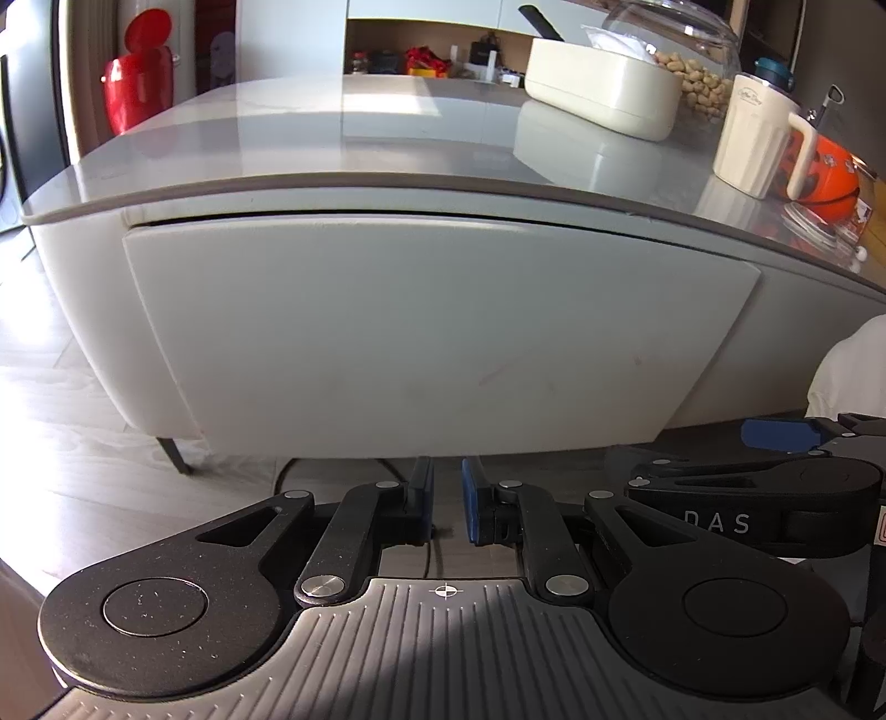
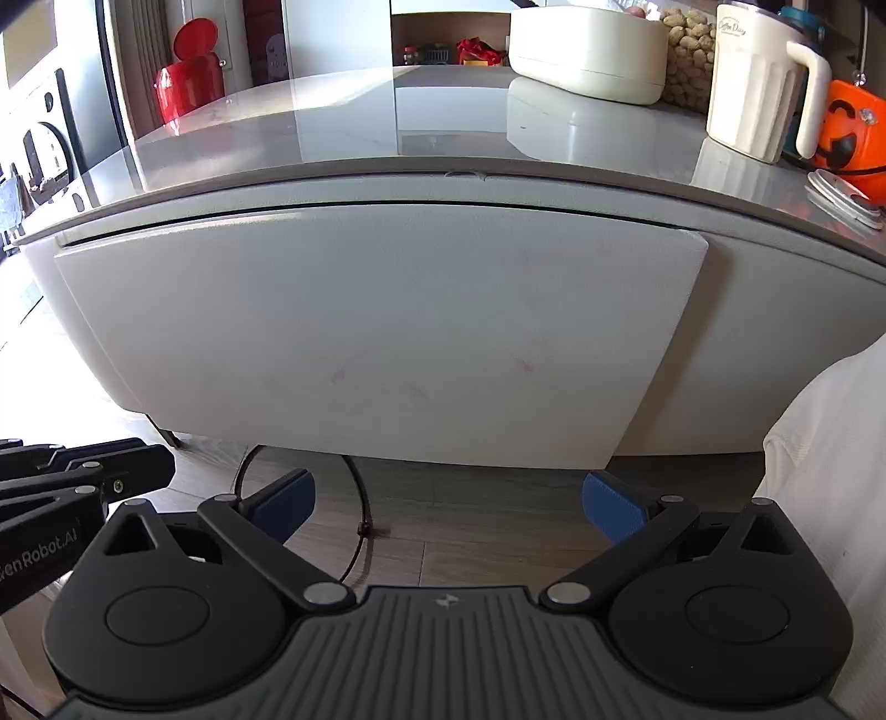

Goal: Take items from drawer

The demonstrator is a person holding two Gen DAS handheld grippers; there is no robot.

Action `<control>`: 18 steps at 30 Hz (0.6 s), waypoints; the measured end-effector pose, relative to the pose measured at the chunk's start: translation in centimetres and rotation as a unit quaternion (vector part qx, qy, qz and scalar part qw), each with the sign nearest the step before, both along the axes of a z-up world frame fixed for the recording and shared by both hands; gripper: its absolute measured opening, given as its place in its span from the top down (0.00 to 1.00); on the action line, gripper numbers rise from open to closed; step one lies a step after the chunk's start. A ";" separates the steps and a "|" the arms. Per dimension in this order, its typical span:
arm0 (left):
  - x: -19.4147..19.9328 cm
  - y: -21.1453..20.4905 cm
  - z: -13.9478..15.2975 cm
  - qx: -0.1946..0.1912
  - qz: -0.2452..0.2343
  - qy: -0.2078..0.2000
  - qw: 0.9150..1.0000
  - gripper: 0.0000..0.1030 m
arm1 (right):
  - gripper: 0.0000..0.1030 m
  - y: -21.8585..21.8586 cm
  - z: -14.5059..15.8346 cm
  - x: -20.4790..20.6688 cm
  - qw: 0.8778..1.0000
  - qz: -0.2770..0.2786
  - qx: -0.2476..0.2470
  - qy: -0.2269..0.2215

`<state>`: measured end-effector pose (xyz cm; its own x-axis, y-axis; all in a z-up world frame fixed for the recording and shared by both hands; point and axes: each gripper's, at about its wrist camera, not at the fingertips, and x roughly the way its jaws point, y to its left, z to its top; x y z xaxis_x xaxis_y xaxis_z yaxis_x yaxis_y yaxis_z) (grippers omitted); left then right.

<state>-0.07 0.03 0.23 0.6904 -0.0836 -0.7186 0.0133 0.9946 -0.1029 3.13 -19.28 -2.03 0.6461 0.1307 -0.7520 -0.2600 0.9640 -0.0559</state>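
Drawer front (image 2: pixel 365 332) is closed under the bench (image 2: pixel 332 127) top, directly ahead of you, no handle visible. Your left tongs (image 1: pixel 447 507) are nearly closed and empty; your right tongs (image 2: pixel 448 501) gape fully, empty. Advise hooking the top gap, then pulling squarely.

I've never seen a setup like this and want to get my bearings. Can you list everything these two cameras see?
table: one, glossy grey top, centre
drawer: one, white, table's front, closed
box: one, cream, on table, far right
nuts: one heap, tan, behind box
jug: one, cream, table's right
pumpkin pail: one, orange, right of jug
bin: one, red, beyond table, left
cable: one, black, floor under table
cloth: one, white, right edge
left gripper: one, black with blue pads, nearly shut, empty
right gripper: one, same colours, wide open, empty
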 end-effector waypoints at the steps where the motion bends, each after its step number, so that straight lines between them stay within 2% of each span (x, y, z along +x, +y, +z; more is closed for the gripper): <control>1: 0.0 -0.1 0.0 0.001 -0.001 -0.001 1.000 0.87 | 0.00 0.0 0.0 0.0 1.000 -0.001 0.001 0.001; 18: 0.0 -0.1 0.0 -0.005 -0.005 0.000 1.000 0.87 | 0.00 0.0 -0.2 0.2 1.000 0.002 -0.006 0.005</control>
<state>-0.11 -0.11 0.25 0.6895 -0.0970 -0.7178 0.0230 0.9934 -0.1122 3.34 -19.26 -2.18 0.6378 0.1244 -0.7601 -0.2647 0.9622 -0.0646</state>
